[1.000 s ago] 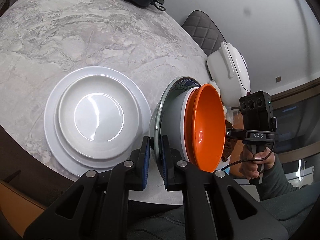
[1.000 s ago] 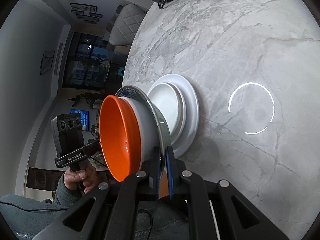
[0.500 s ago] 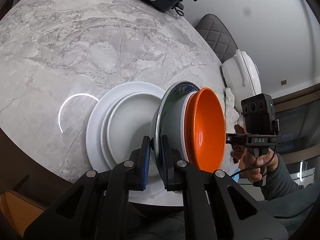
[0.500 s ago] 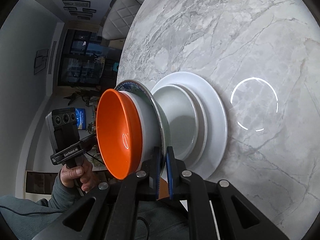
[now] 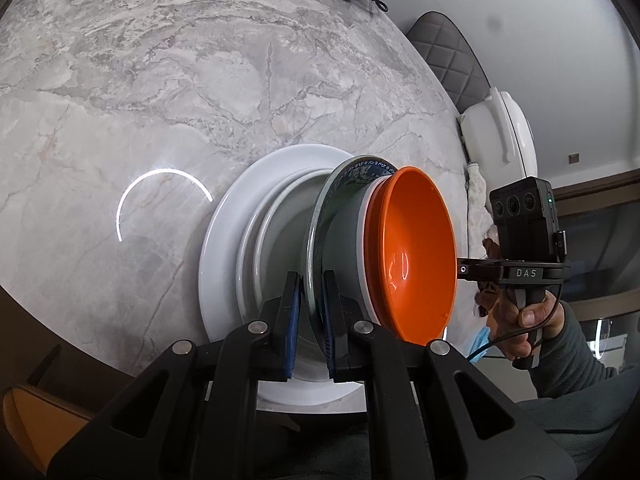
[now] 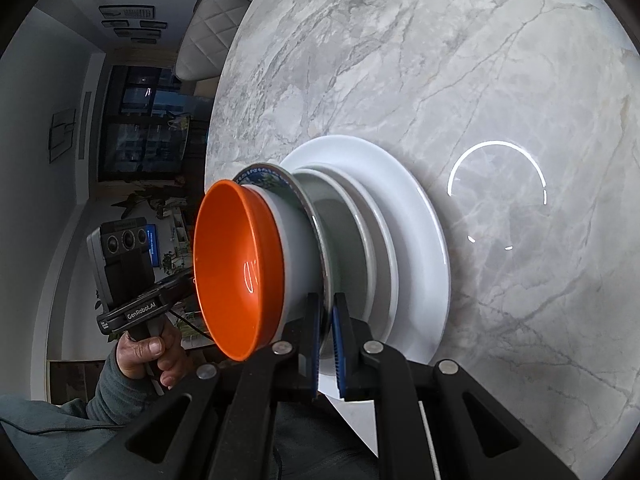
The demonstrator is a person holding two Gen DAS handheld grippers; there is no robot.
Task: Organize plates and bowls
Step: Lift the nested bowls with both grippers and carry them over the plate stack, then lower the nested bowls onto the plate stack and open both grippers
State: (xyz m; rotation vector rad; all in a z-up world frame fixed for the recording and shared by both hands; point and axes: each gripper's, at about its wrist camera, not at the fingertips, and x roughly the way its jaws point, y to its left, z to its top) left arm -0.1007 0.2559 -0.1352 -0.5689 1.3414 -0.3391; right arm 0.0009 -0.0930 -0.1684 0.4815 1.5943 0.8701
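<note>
Left gripper (image 5: 311, 320) and right gripper (image 6: 327, 336) each clamp opposite rim edges of patterned plate (image 5: 320, 216). It carries white bowl (image 6: 294, 240) nesting orange bowl (image 5: 416, 256), directly above stacked white plates (image 5: 224, 232) on marble counter (image 5: 160, 80).

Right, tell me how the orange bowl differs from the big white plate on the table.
The orange bowl is deep and vivid; the big white plate is shallow and plain. The bowl rides on top of a carried stack, off the table; the plate lies on the marble under a smaller white plate. Both are round and glossy.
</note>
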